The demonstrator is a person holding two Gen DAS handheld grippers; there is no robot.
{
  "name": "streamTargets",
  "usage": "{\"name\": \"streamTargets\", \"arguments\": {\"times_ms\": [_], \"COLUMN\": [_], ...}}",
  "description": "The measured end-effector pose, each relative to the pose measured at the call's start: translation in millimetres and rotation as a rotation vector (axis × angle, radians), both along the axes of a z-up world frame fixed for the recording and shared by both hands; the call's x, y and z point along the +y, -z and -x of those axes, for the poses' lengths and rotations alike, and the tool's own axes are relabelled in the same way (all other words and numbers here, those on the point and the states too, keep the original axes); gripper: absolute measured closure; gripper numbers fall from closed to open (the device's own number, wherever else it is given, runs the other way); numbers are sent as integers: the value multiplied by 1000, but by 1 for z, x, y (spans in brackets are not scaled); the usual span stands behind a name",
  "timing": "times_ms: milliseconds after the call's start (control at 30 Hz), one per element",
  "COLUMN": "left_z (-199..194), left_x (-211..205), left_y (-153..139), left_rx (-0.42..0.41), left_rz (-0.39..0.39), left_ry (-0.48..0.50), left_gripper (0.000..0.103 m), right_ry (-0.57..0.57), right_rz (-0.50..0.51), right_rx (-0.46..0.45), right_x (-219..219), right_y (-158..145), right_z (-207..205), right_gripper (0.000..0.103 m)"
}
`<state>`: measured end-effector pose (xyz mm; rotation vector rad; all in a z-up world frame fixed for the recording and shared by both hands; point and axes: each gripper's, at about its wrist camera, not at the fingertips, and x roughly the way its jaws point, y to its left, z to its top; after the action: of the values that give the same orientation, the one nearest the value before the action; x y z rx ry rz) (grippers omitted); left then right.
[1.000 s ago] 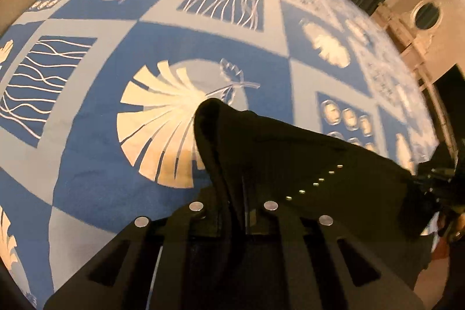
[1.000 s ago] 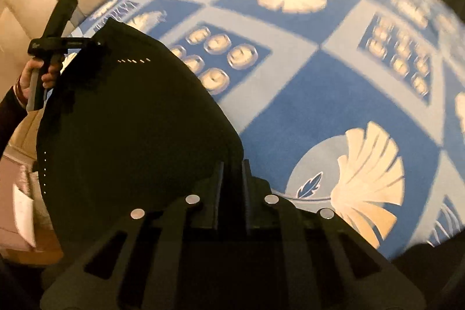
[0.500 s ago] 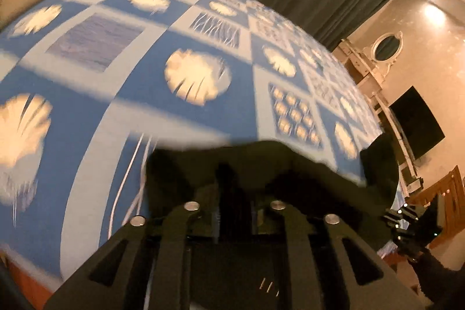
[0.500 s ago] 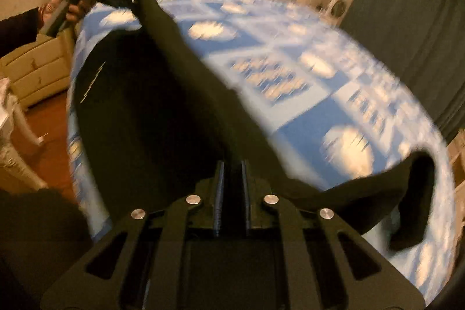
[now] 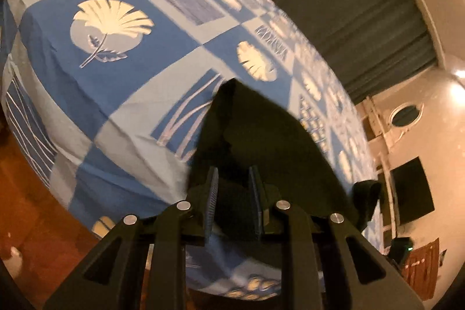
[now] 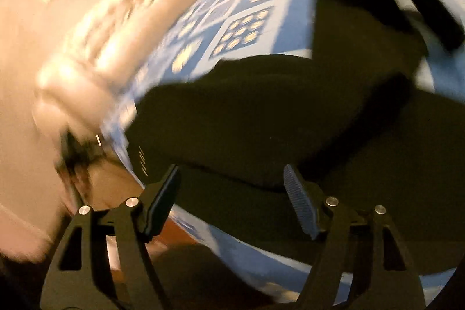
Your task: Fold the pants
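Note:
The black pants [image 5: 261,141] lie spread on the blue and white patterned bedspread [image 5: 87,71]. In the left wrist view my left gripper [image 5: 234,193] hovers over the near edge of the pants with its jaws a little apart and nothing between them. In the right wrist view, which is motion-blurred, the pants [image 6: 276,112] cover the middle and right of the bed. My right gripper [image 6: 232,193] is wide open just above their near edge. One leg end curls up at the far right [image 6: 407,5].
The bed's edge drops to a wooden floor [image 5: 35,208] at the left. A tufted cream headboard [image 6: 101,19] lies beyond the bed. Dark curtains [image 5: 363,19], a wall mirror [image 5: 405,115] and a dark screen [image 5: 412,193] stand at the right.
Both grippers have let go of the pants and opened. The pants, held up and swung over the bed before, now lie flat on the bedspread. Both grippers have pulled back.

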<state>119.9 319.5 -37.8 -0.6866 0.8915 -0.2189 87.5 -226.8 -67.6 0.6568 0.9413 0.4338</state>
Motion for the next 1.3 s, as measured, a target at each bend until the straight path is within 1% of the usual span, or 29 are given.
{"name": "streamTargets", "arguments": {"times_ms": [67, 100, 133, 200, 267, 333, 433, 567, 633, 667, 733, 767, 800, 867, 967, 1000, 1033, 1067, 1133, 1233, 1300], "left_z": [-6, -12, -10, -18, -23, -24, -25, -30, -26, -22, -16, -14, -13, -16, -22, -23, -26, -28, -29, -24, -21], "left_x": [-15, -24, -24, -29, -30, -27, -22, -16, -12, -11, -9, -7, -6, -5, -7, -8, -11, -12, -14, -9, -8], "left_y": [-2, -1, 3, 15, 24, 31, 39, 47, 47, 45, 43, 41, 40, 41, 43, 43, 41, 42, 45, 47, 46], "left_rx": [3, 24, 34, 71, 101, 118, 136, 165, 156, 149, 132, 125, 120, 122, 137, 138, 138, 149, 176, 177, 172], "left_rz": [3, -19, -23, -10, 20, 42, 98, 202, 277, 294, 301, 275, 249, 231, 235, 229, 218, 206, 197, 246, 275], "left_ry": [10, 13, 16, 5, -15, -39, -70, -116, -145, -153, -179, -204, -221, -218, -209, -206, -194, -185, -186, -210, -215], "left_gripper": [81, 81, 81, 81, 81, 81, 80, 81, 80, 80, 65, 46, 37, 37, 37, 45, 59, 84, 90, 91, 91], "right_ry": [66, 95, 108, 130, 139, 141, 143, 154, 154, 150, 143, 141, 141, 144, 154, 160, 165, 169, 187, 237, 272], "right_rz": [-125, -182, -201, -223, -230, -243, -250, -263, -270, -267, -258, -255, -253, -256, -262, -266, -269, -270, -273, -263, -225], "right_rx": [44, 65, 72, 80, 82, 85, 83, 78, 83, 82, 80, 79, 80, 79, 78, 76, 75, 76, 72, 63, 55], "right_x": [-8, -11, -10, -9, -8, -5, -6, -8, -9, -9, -10, -9, -10, -9, -9, -9, -10, -10, -13, -14, -14], "right_y": [13, 19, 22, 26, 27, 28, 31, 34, 34, 34, 35, 35, 36, 35, 35, 35, 35, 34, 35, 32, 28], "right_z": [-1, -2, 1, 0, -1, -1, 6, 9, 11, 12, 15, 14, 14, 14, 13, 14, 15, 15, 18, 25, 31], "right_gripper": [30, 30, 30, 30, 30, 28, 26, 24, 24, 24, 24, 24, 24, 24, 24, 24, 24, 24, 24, 24, 24]}}
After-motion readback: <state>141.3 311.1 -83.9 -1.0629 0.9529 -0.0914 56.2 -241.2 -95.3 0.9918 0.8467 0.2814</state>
